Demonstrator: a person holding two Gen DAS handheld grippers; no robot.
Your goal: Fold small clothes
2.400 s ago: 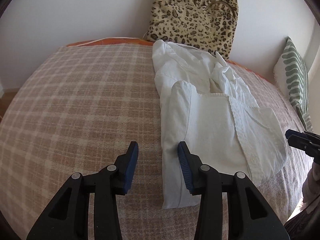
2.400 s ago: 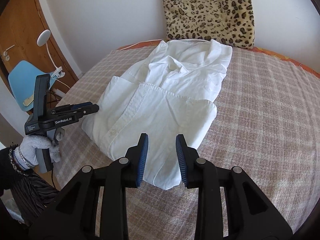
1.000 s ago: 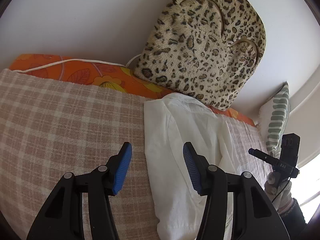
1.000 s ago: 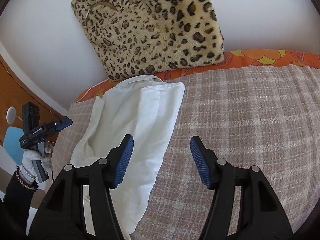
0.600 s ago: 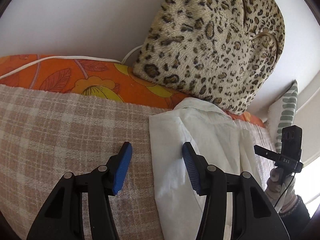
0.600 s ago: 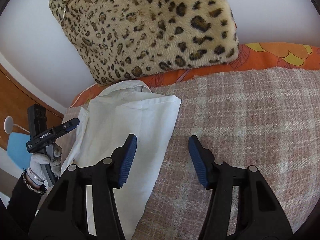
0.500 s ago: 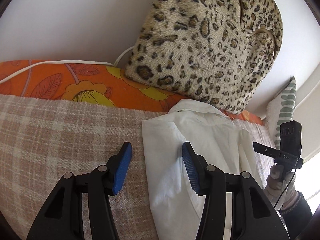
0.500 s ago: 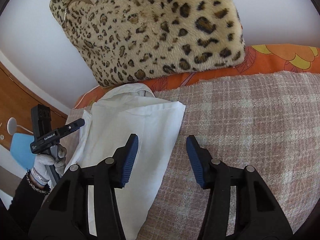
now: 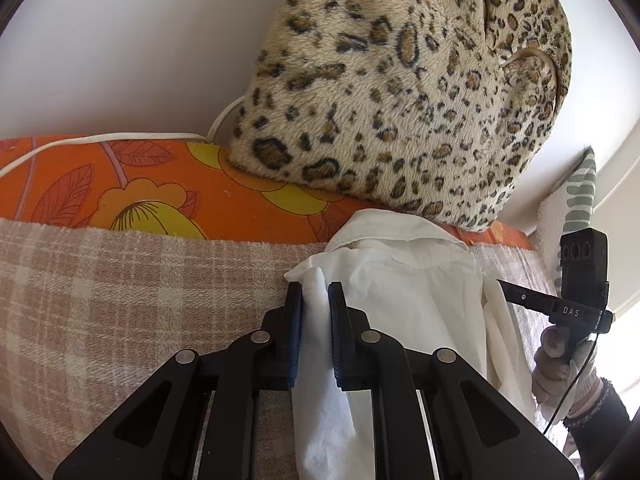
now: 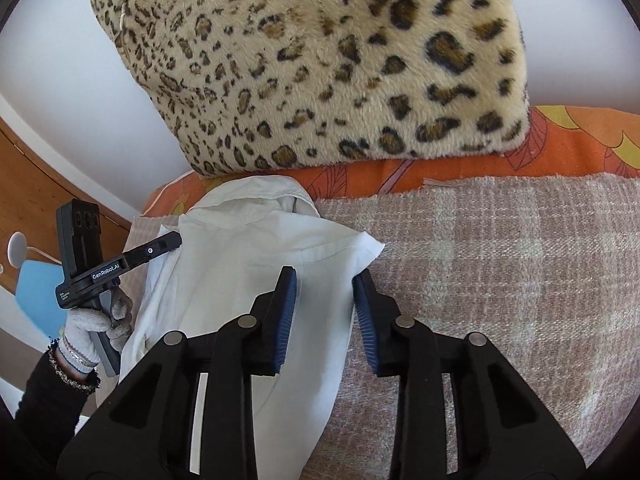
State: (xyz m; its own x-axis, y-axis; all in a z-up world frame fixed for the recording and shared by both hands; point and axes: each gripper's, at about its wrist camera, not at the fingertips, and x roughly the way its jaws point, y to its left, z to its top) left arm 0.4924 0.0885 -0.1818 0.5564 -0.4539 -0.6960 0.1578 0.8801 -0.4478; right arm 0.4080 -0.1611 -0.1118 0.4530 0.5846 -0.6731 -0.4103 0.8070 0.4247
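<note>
A white collared shirt (image 9: 404, 292) lies partly folded on a pink plaid blanket (image 9: 120, 300), collar toward the wall. My left gripper (image 9: 314, 300) is shut on the shirt's left shoulder corner, with cloth bunched between its blue pads. In the right wrist view the shirt (image 10: 248, 248) shows its right shoulder corner. My right gripper (image 10: 325, 292) straddles that corner with its jaws still apart, a pad on each side of the cloth.
A leopard-print bag (image 9: 400, 92) leans against the white wall just behind the collar. An orange floral sheet (image 9: 140, 192) and a white cable (image 9: 100, 140) run along the bed's far edge. A green-patterned pillow (image 9: 580, 200) is at right.
Both grippers moved forward to the shirt's shoulder corners. The left gripper closed on its corner. The right gripper's jaws narrowed around its corner.
</note>
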